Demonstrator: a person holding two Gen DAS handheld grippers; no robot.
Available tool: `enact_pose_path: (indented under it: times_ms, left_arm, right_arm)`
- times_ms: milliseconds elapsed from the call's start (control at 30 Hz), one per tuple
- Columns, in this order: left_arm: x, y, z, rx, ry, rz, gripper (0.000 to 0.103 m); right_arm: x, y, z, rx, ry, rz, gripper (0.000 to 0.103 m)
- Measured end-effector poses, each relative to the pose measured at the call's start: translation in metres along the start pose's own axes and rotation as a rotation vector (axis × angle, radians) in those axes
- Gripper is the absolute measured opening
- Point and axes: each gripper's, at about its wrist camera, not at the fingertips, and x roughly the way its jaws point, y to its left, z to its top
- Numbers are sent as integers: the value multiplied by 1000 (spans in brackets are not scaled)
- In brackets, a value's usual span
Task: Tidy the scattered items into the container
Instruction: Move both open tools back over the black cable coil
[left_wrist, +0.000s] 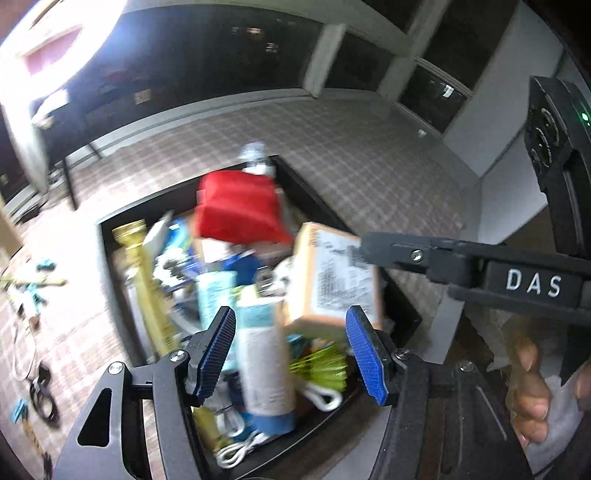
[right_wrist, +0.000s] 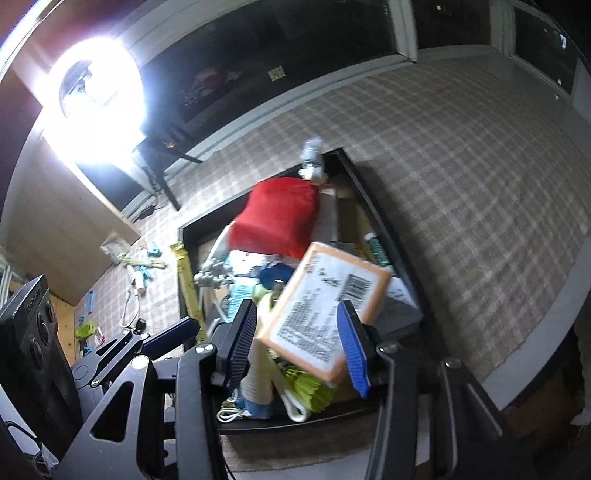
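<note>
Both grippers tilt over bin; R fingers clamp box, L open.

Your gripper pads are ribbed blue rubbery stuff on matt black plastic fingers, with shiny metal screws at the joints. The container, centre of the frame, looks like matt black plastic or board, can't tell which. On top of the pile you've got a red cloth bag, soft and dull. The orange box, lower middle, is smooth cardboard with a white printed paper label. The tube has a slightly glossy plastic skin. The carpet on the right is a rough woven plaid. Wooden panel at the left looks plain and matt.
</note>
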Motion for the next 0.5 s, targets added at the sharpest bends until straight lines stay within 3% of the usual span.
enact_pose_path:
  times_ms: [233,500]
  left_arm:
    - [-29,70,-32,-111,-20,83,59]
    - [-77,166,-100,-266,-26,237,59]
  right_arm:
    - [13,66,-8,-141,-2,53,45]
    - [41,140,-32,-307,57,141,45]
